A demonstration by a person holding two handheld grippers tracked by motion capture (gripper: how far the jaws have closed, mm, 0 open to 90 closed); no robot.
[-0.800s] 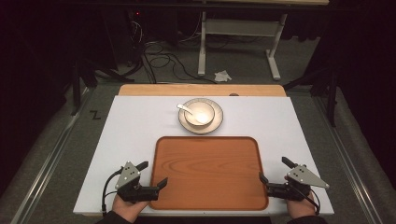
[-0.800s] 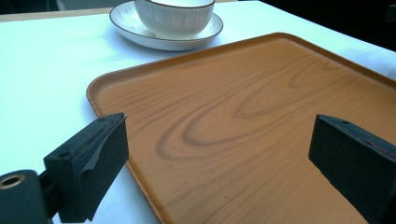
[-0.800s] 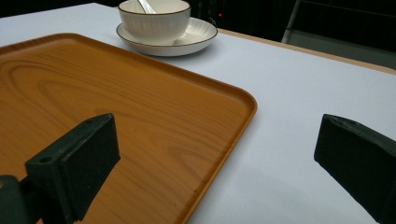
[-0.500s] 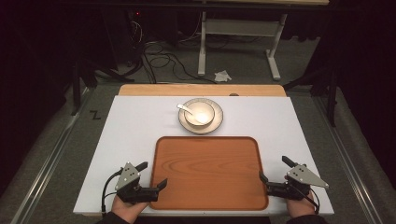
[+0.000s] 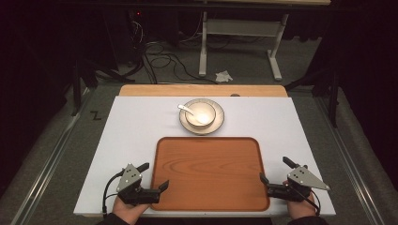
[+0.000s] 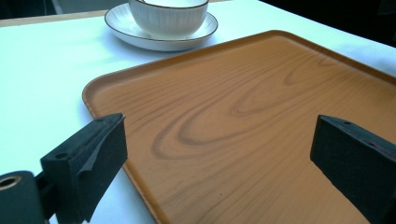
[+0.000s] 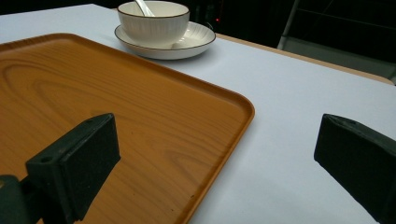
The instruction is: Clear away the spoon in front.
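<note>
Currently, in the high view, the wooden tray (image 5: 209,173) lies flat in the lower centre of the frame on the white table (image 5: 136,131), with one claw at each of its near corners. The left claw (image 5: 152,177), at the lower left, stands spread with one jaw over the tray's left rim and the other off the tray on the table; the left gripper view confirms both jaws wide apart and gripping nothing, the tray's rim (image 6: 105,140) running between them. The right claw (image 5: 277,171), at the lower right, is likewise spread and empty, straddling the right rim (image 7: 219,163) in its own view. Above the tray, at centre frame, a ribbed white bowl (image 5: 201,114) sits on a saucer (image 5: 218,123) with a spoon (image 5: 186,109) resting in it; the saucer lies just beyond the tray's far edge, close but apparently not touching. Judged step in hand: seating both claws on the tray's side rims. To do it well, each claw should close squarely across the raised rim at matching points, both pinching firmly before any lift, so the tray rises level and does not nudge the saucer.
</note>
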